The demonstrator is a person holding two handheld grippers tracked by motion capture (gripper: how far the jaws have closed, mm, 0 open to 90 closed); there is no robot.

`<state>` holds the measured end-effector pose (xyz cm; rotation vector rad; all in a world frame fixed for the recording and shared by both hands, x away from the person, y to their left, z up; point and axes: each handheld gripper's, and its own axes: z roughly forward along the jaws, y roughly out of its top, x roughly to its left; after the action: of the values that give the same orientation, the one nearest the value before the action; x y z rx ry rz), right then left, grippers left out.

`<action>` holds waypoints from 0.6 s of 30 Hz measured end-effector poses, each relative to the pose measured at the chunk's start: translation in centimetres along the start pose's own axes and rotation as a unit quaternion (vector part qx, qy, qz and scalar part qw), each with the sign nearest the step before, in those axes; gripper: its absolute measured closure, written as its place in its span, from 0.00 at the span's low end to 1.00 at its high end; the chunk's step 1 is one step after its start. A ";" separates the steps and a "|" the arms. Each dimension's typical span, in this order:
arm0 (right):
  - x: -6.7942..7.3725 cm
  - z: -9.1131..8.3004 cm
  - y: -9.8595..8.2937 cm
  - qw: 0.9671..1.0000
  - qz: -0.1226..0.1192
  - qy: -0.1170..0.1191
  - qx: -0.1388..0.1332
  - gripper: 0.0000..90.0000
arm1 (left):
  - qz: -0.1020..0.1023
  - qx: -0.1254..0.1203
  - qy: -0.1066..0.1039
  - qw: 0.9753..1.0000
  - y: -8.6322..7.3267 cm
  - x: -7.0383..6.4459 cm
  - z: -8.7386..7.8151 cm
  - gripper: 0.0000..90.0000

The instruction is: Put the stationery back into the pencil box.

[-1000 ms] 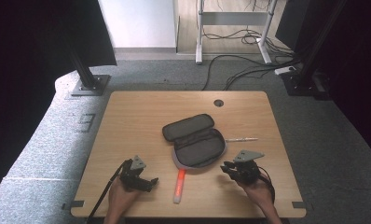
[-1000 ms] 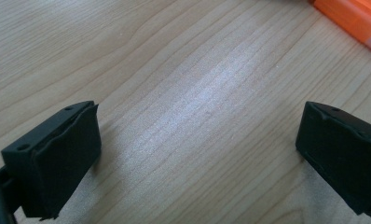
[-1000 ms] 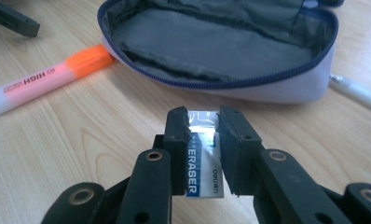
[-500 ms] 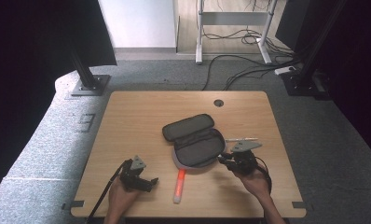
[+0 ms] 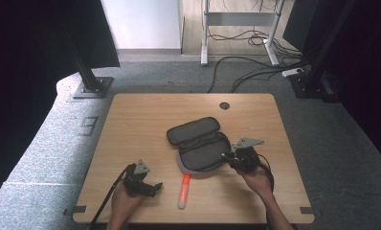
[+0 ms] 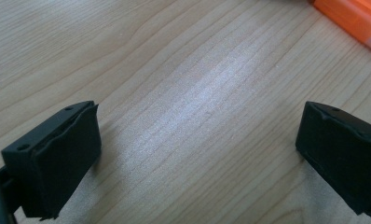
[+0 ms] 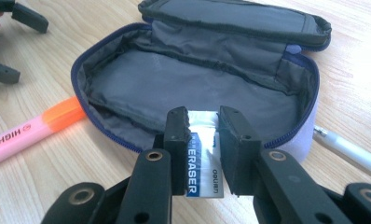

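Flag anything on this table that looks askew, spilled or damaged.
Nothing stands out. The pencil case lies open and undamaged, the right gripper holds an eraser at its near rim, and the highlighter and a silver pen lie flat on the table. The left gripper is open.

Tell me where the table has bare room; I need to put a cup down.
Bare: the far left of the table, beyond the pencil case. Crowded: the near middle, around the case, highlighter and both tools.

Black fingers (image 7: 176, 140) hide the eraser's (image 7: 203, 161) sides.
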<state>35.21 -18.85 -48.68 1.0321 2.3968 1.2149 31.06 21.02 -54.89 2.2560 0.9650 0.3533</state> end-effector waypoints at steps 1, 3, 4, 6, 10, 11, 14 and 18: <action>-0.1 0.0 0.1 1.000 0.000 0.001 -0.001 0.81 | 0.000 0.000 0.000 1.000 0.0 0.0 0.0 0.00; -0.2 0.1 0.5 1.000 0.001 -0.002 -0.003 0.81 | 0.000 0.000 0.000 1.000 0.0 0.0 0.0 0.00; -0.3 0.1 0.7 1.000 -0.001 -0.002 -0.003 0.81 | 0.000 0.000 0.000 1.000 0.0 0.0 0.0 0.00; -0.3 0.2 1.2 1.000 -0.005 -0.005 -0.002 0.81 | 0.000 0.000 0.000 1.000 0.0 0.0 0.0 0.00; -0.3 0.6 2.2 1.000 -0.011 -0.004 0.000 0.81 | 0.000 0.000 0.000 1.000 0.0 0.0 0.0 0.00; -0.2 0.8 2.4 1.000 -0.014 -0.006 0.002 0.81 | 0.000 0.000 0.000 1.000 0.0 0.0 0.0 0.00; 0.0 1.3 2.9 1.000 -0.022 -0.007 0.008 0.81 | -0.001 0.000 0.000 1.000 0.0 0.0 0.0 0.00; 0.1 2.2 3.5 1.000 -0.027 -0.009 0.012 0.81 | 0.000 0.000 0.001 1.000 0.0 0.0 0.0 0.00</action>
<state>37.94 -16.09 -47.32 0.9736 2.4150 1.1563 31.06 21.01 -54.89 2.2548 0.9662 0.3544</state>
